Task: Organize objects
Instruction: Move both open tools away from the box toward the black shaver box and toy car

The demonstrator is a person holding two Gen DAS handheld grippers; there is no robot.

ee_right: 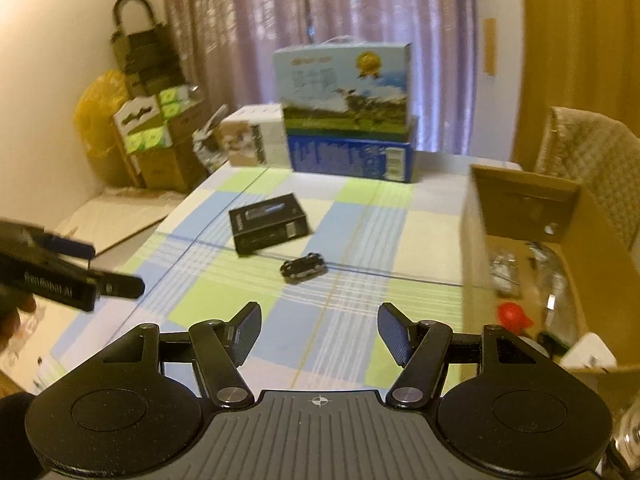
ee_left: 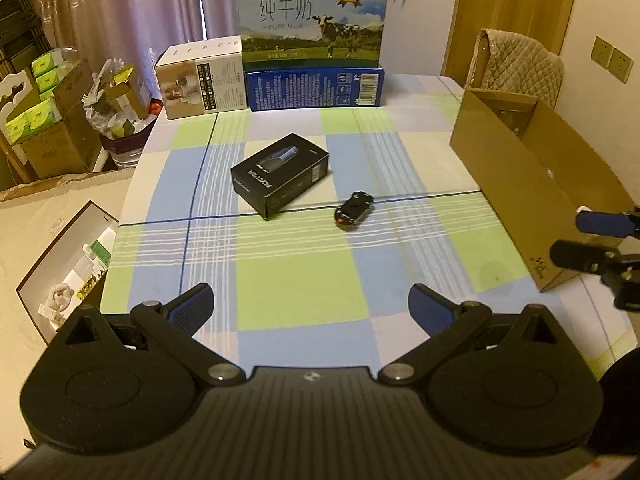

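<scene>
**Two open grippers above the checked table, box and toy car lying free**

The left gripper (ee_left: 310,308) is held above the near part of the table (ee_left: 296,280), which is covered with a cloth of green, blue and pale squares. Its jaws stand wide apart and nothing is between them. The right gripper (ee_right: 319,334) is also above the near edge of the table, and its jaws are spread in the same way, with nothing held. In the left wrist view the right gripper appears at the right border, in front of the cardboard box (ee_left: 520,184); in the right wrist view the left gripper shows at the left border, a little blurred.

A black product box (ee_left: 280,174) lies flat near the middle of the table, turned at an angle. Just beside it, toward the cardboard box, lies a small black toy car (ee_left: 355,210) with some red at its near end. The two are close but do not touch.

The cardboard box is open at the top and sits on the right side of the table. Inside it the right wrist view shows a red object (ee_right: 514,316) and some clear plastic items, too blurred to name.

At the far edge of the table a milk carton (ee_left: 312,20) with a cow picture rests on a blue box (ee_left: 316,90), and a white box (ee_left: 200,80) is beside them on the left.
</scene>
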